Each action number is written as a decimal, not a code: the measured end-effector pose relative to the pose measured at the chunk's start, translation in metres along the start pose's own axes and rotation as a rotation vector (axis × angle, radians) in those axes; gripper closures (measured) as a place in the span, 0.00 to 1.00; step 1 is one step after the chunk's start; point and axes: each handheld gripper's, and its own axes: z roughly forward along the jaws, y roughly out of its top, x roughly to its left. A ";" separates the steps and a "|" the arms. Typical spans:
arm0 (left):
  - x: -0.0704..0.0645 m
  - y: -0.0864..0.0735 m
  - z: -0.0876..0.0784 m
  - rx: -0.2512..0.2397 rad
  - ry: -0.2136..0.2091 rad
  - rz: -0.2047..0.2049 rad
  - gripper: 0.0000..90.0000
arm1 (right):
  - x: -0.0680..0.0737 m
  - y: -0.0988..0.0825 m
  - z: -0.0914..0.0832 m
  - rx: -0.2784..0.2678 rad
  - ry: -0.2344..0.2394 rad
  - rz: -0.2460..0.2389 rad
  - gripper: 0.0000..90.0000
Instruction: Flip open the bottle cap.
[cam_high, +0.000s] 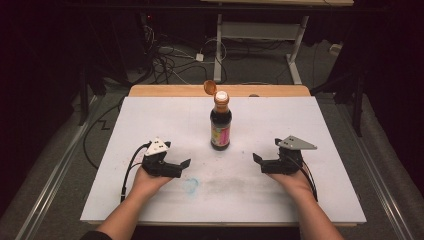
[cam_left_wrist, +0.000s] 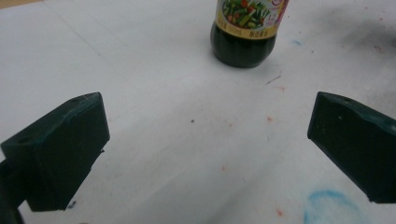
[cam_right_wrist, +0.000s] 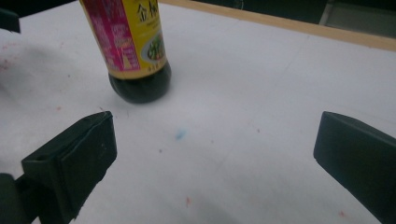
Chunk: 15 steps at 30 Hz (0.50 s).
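White tabletop (cam_high: 150, 120), stained. Lower frame: left gripper (cam_high: 184, 165) and right gripper (cam_high: 258, 161), jaws spread, holding nothing. Centre beyond: upright dark sauce bottle (cam_high: 220, 122), flip cap (cam_high: 210, 87) open. A knock could tip and spill it.

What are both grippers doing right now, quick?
Left gripper: open, holding nothing, resting on the white table.
Right gripper: open, holding nothing, apart from the dark glass sauce bottle.

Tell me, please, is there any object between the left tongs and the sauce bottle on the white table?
No, nothing visible stands between them. The left tongs are open, and the bare white table lies between them and the sauce bottle, with just small stains on it. The bottle stands upright, its cap flipped open.
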 end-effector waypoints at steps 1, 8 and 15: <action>0.002 0.000 -0.004 0.000 0.008 -0.007 0.00 | 0.000 -0.004 -0.002 0.003 -0.006 0.001 0.00; 0.018 -0.005 -0.028 -0.015 0.012 -0.009 0.00 | -0.003 -0.029 -0.026 -0.011 -0.035 0.020 0.00; 0.026 -0.007 -0.052 -0.057 -0.009 -0.022 0.00 | 0.000 -0.044 -0.046 -0.021 -0.064 0.000 0.00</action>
